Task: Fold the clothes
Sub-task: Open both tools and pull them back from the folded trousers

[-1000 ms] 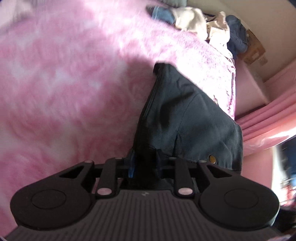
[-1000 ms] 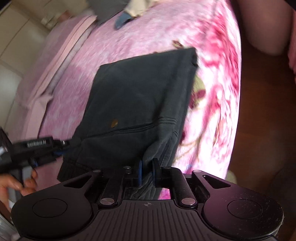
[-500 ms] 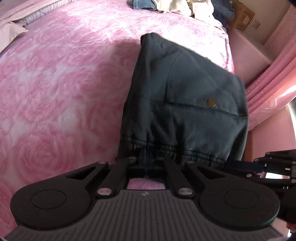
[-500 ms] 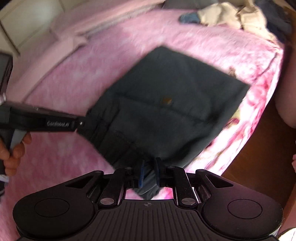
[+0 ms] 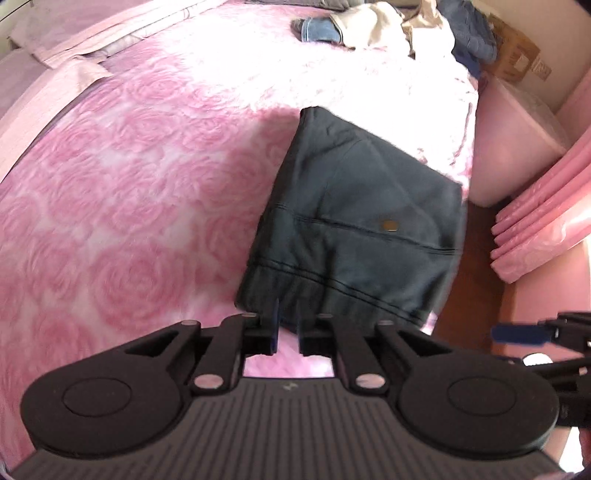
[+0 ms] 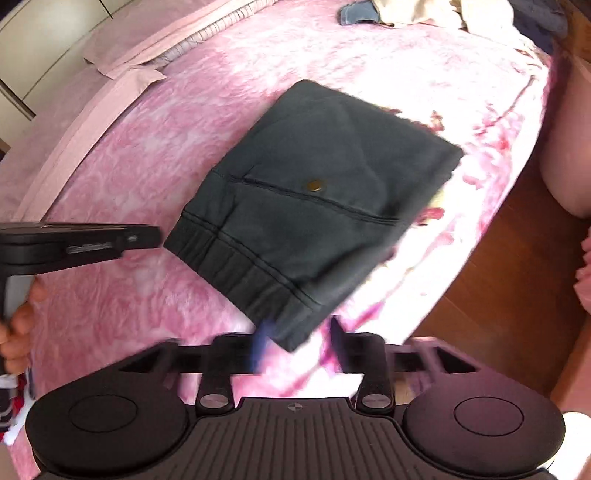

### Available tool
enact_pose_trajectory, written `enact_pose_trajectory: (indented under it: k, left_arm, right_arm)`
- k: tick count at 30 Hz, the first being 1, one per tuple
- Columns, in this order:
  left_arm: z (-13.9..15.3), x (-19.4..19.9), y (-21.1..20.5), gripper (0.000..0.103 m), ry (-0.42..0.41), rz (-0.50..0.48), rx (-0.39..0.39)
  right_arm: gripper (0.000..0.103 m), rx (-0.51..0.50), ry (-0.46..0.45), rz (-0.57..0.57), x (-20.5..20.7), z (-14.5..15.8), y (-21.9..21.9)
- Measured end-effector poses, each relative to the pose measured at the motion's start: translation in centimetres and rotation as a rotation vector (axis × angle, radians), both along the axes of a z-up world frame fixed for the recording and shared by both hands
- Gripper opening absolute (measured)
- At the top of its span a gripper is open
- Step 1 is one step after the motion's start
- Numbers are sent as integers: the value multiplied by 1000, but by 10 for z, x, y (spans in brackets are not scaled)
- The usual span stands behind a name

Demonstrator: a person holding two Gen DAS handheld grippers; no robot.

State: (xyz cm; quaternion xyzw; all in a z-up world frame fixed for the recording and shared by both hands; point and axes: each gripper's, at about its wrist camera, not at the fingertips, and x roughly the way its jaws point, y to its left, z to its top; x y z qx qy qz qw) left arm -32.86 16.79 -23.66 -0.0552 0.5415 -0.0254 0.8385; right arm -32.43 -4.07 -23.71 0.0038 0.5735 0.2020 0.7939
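Observation:
Dark folded trousers (image 5: 362, 229) (image 6: 306, 206) with a brass snap (image 6: 315, 185) lie flat on the pink rose-patterned bed (image 5: 129, 221), waistband nearest me. My left gripper (image 5: 290, 325) hovers above the waistband's left corner; its jaws are opening, a narrow gap shows between them, and no cloth is pinched. In the right wrist view the left gripper (image 6: 140, 238) ends just short of that corner. My right gripper (image 6: 297, 332) hangs over the waistband's other corner, jaws opening wide and blurred, pads clear of the cloth. The right gripper (image 5: 517, 332) also shows at the left wrist view's right edge.
A heap of unfolded clothes (image 5: 388, 26) (image 6: 406, 11) lies at the bed's far end, by a cardboard box (image 5: 513, 59). Pink curtains (image 5: 535, 221) and wooden floor (image 6: 498, 277) lie right of the bed. Pillows (image 5: 66, 62) sit far left. A hand (image 6: 18, 332) holds the left tool.
Both grippers have let go of the waistband and lifted away. The trousers have dropped flat onto the bed. The right jaws have spread wide, the left only slightly.

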Motion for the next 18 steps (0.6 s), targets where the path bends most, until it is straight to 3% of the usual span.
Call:
enact_pose_trajectory:
  k: [6, 11, 18]
  left_arm:
    - [49, -41, -13, 25, -22, 65, -11]
    - [74, -81, -16, 26, -42, 171, -57]
    - [98, -147, -50, 27, -57, 253, -1]
  right_arm:
    - [59, -36, -40, 13, -12, 53, -15]
    - [59, -85, -117, 91, -37, 67, -8]
    - [59, -84, -193, 175, -91, 83, -22]
